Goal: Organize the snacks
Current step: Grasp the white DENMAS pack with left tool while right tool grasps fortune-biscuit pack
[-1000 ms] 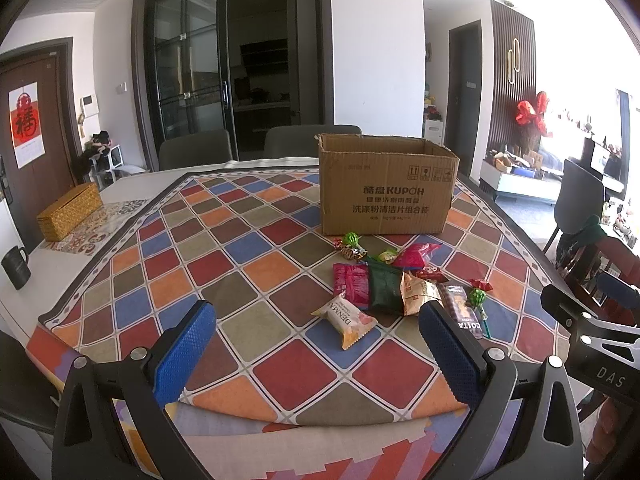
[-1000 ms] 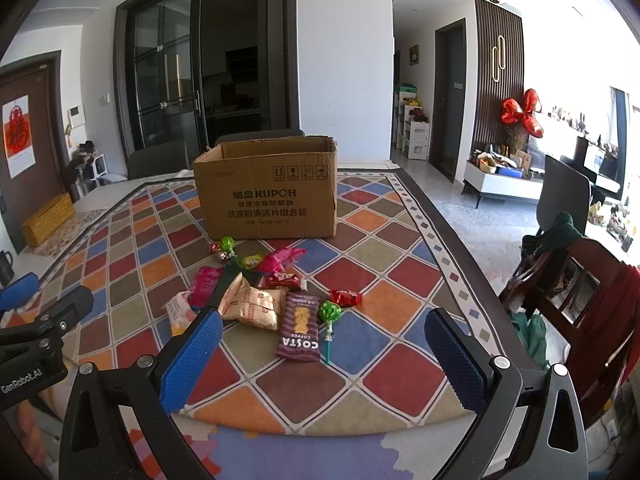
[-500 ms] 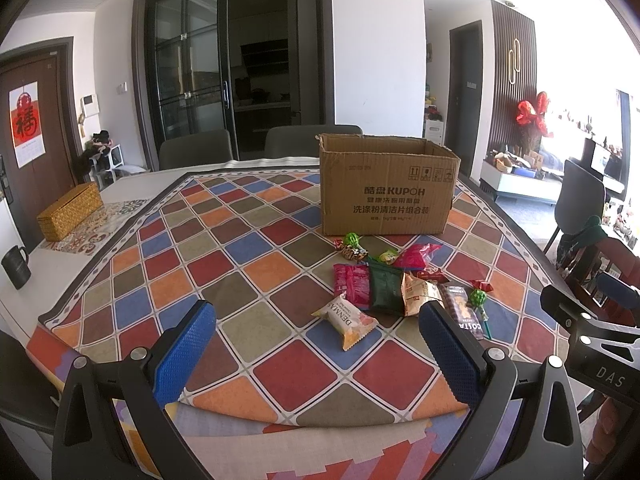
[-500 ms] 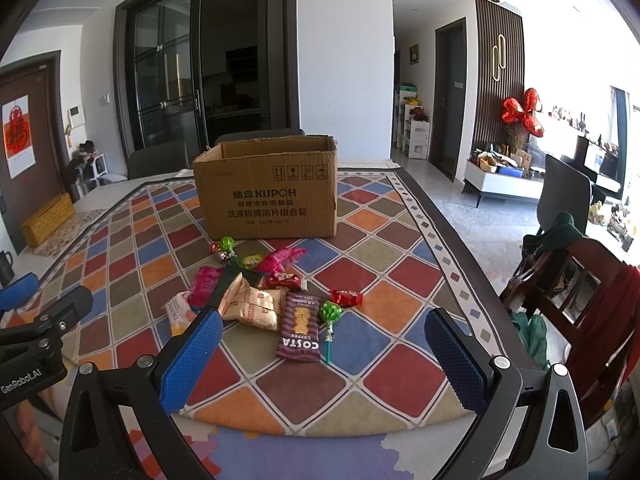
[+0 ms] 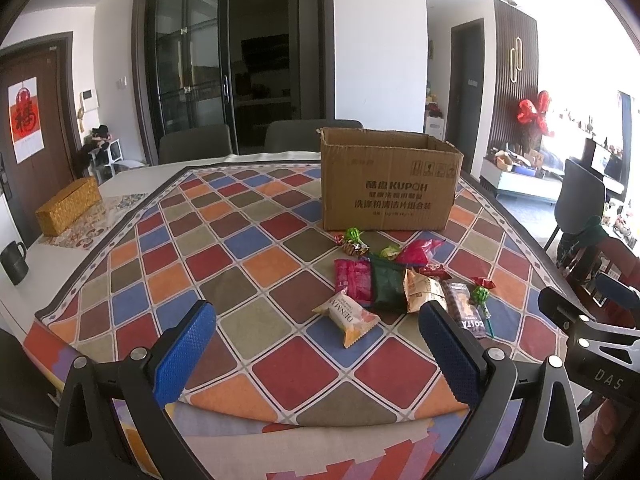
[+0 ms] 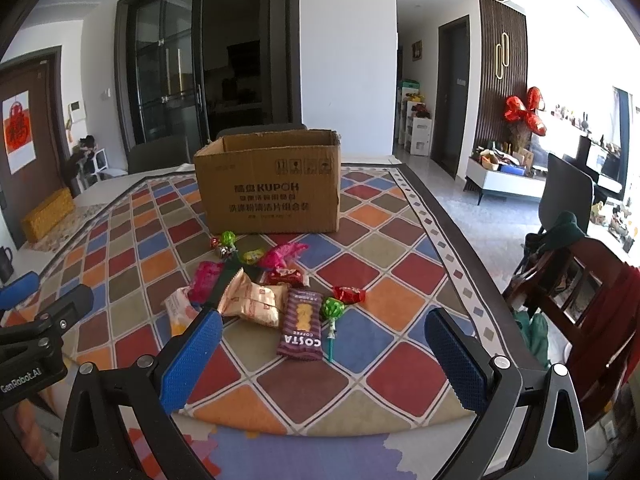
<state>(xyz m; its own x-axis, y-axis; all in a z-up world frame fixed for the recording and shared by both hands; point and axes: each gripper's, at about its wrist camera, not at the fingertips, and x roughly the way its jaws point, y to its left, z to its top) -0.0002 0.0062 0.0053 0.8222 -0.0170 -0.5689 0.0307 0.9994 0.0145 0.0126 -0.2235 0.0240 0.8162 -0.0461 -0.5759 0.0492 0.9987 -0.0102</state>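
Observation:
An open cardboard box [image 5: 390, 184] [image 6: 268, 184] stands on the checkered tablecloth [image 5: 224, 248]. In front of it lies a pile of snacks: a white-orange packet [image 5: 347, 315], a pink packet [image 5: 354, 282], a dark green packet [image 5: 387, 286], a tan packet [image 6: 252, 298], a purple COSTA bar [image 6: 302, 326], a green lollipop [image 6: 333, 312] and small wrapped candies [image 5: 352, 238]. My left gripper [image 5: 318, 350] is open and empty, near the table's front edge, short of the pile. My right gripper [image 6: 324, 354] is open and empty, just in front of the COSTA bar.
A woven yellow box [image 5: 68, 205] and a black mug [image 5: 14, 262] sit at the table's left side. Grey chairs [image 5: 196, 148] stand behind the table. A wooden chair with red and green clothes [image 6: 580, 280] stands to the right of the table.

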